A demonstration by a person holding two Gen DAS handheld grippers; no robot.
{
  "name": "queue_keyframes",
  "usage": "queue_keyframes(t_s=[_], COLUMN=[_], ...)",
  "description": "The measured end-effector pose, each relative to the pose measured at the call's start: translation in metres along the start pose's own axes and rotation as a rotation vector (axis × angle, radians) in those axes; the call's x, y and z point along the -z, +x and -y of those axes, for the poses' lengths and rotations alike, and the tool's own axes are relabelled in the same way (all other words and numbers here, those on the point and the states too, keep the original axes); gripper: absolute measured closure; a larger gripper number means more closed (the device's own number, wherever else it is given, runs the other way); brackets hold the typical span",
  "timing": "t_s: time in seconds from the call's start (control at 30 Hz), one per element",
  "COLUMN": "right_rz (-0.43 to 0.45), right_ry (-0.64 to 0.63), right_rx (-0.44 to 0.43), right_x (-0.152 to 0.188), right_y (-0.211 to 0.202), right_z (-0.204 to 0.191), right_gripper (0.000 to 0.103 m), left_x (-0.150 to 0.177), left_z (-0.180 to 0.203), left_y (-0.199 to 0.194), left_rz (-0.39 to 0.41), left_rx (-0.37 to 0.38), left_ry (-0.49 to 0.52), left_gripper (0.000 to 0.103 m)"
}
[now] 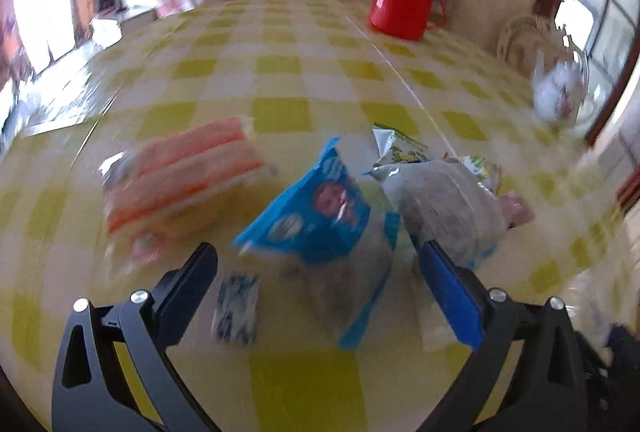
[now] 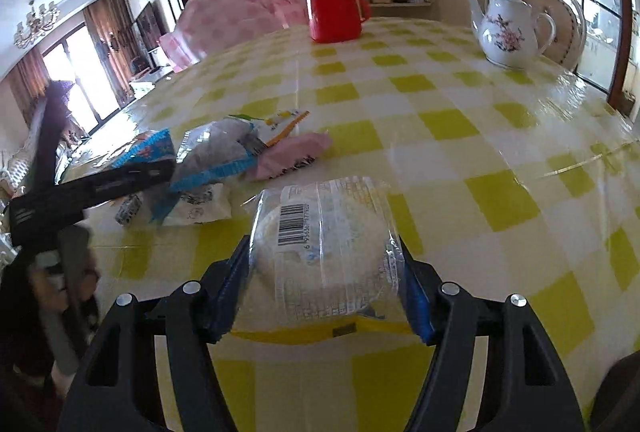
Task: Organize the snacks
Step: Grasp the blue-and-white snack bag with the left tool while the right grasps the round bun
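A round pale cake in clear wrap with a barcode (image 2: 320, 256) sits just above the yellow-checked tablecloth (image 2: 460, 120), and my right gripper (image 2: 324, 250) is shut on its sides. My left gripper (image 1: 319, 250) stands open over a pile of snacks, nothing between its pads. In the blurred left wrist view, the pile holds a blue packet (image 1: 316, 216), a grey clear-wrapped packet (image 1: 444, 200), a green-and-white packet (image 1: 396, 144) and a pink one (image 1: 516, 210). An orange-striped pack (image 1: 184, 176) lies to the left, a small blue-white sachet (image 1: 236, 312) close below.
A red thermos jug (image 2: 334, 4) stands at the table's far side, a white flowered teapot (image 2: 508, 32) at the far right. A pink checked cover (image 2: 228, 20) lies beyond the far left edge. One black finger (image 2: 132, 176) of the left gripper reaches over the pile.
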State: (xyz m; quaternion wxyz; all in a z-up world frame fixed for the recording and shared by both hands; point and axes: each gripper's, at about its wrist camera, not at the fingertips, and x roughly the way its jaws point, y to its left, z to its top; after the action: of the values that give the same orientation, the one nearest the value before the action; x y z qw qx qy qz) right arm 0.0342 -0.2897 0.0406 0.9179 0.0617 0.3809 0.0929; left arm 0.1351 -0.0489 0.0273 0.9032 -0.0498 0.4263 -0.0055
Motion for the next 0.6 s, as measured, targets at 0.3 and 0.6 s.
queue_keyframes(t_s=[0.3, 0.6], right_rz=[0.021, 0.079], right_ry=[-0.041, -0.075], right_rx=[0.029, 0.13], right_x=[0.0, 0.002], right_y=[-0.003, -0.011], right_z=[-0.009, -0.019], right_gripper=[0.038, 0.038], left_x=[0.006, 0.011], left_z=[0.017, 0.011], left_y=[0.003, -0.053], left_rz=[0.019, 0.265], left_rx=[0.065, 0.002], left_ry=[0.142, 0.099], left_gripper=[0.053, 0.053])
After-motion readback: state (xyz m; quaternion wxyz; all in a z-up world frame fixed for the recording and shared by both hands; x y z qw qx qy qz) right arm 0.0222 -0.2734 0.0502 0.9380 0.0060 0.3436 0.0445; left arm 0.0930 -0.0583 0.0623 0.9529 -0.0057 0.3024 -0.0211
